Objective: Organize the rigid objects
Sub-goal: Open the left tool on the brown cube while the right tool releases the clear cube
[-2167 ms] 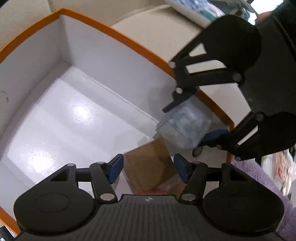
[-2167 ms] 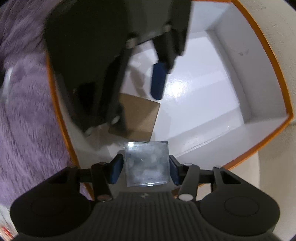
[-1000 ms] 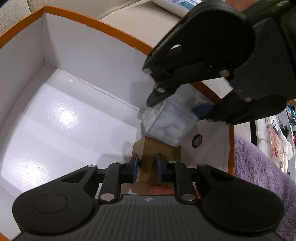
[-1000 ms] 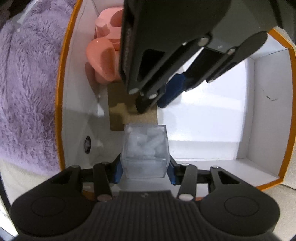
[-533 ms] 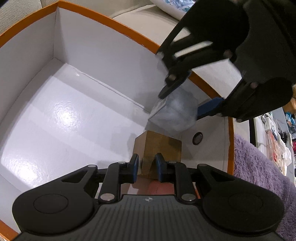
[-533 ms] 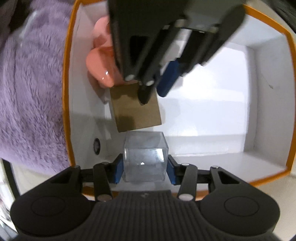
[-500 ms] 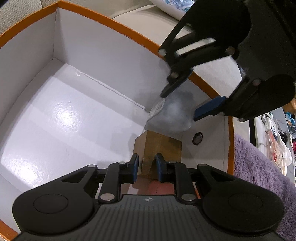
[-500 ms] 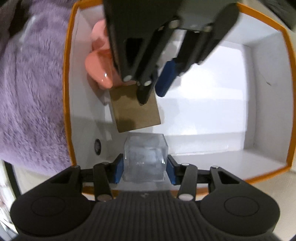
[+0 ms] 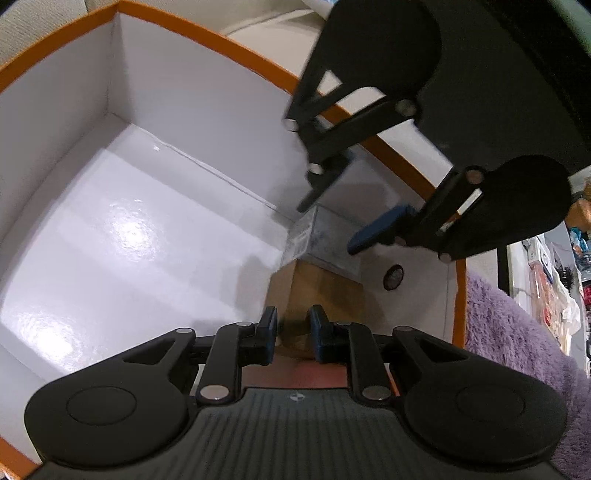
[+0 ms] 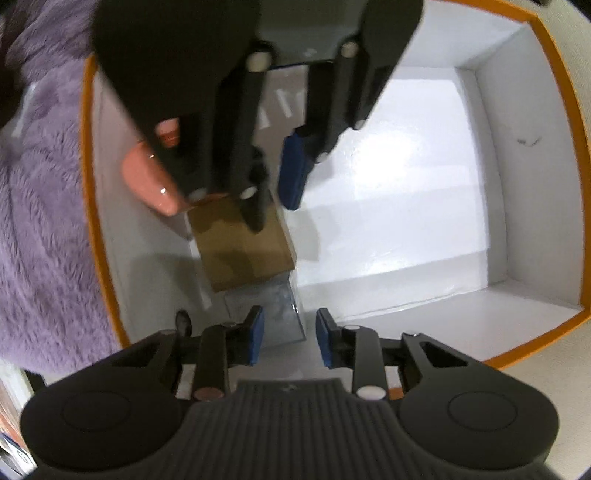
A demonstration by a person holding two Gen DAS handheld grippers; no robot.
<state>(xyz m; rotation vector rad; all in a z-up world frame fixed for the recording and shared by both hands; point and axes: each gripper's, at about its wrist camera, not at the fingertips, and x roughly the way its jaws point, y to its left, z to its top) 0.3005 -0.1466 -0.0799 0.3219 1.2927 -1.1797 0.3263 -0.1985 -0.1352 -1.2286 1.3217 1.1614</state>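
Note:
A clear plastic box [image 9: 321, 243] [image 10: 266, 314] rests on the floor of a white carton with an orange rim [image 9: 207, 35] [image 10: 86, 184], tight against a brown cardboard box [image 9: 325, 291] [image 10: 243, 247] in the corner. My right gripper [image 10: 288, 332] [image 9: 330, 225] points straight down just above the clear box. Its jaws are closing and the pads press on nothing. My left gripper [image 9: 293, 332] [image 10: 275, 210] is almost shut and empty. It hangs over the brown box's edge, one finger above the top face, the other off the side.
Pink rounded objects [image 10: 147, 177] lie in the carton beyond the brown box, partly hidden by the left gripper. The side wall has a round hole [image 9: 394, 275]. A purple fluffy rug [image 10: 44, 221] lies outside the carton. The carton floor [image 9: 129, 240] away from the corner is bare.
My right gripper has let go of the clear box, which now sits on the carton floor beside the brown box. Its jaws have narrowed and rolled. The left gripper has kept still.

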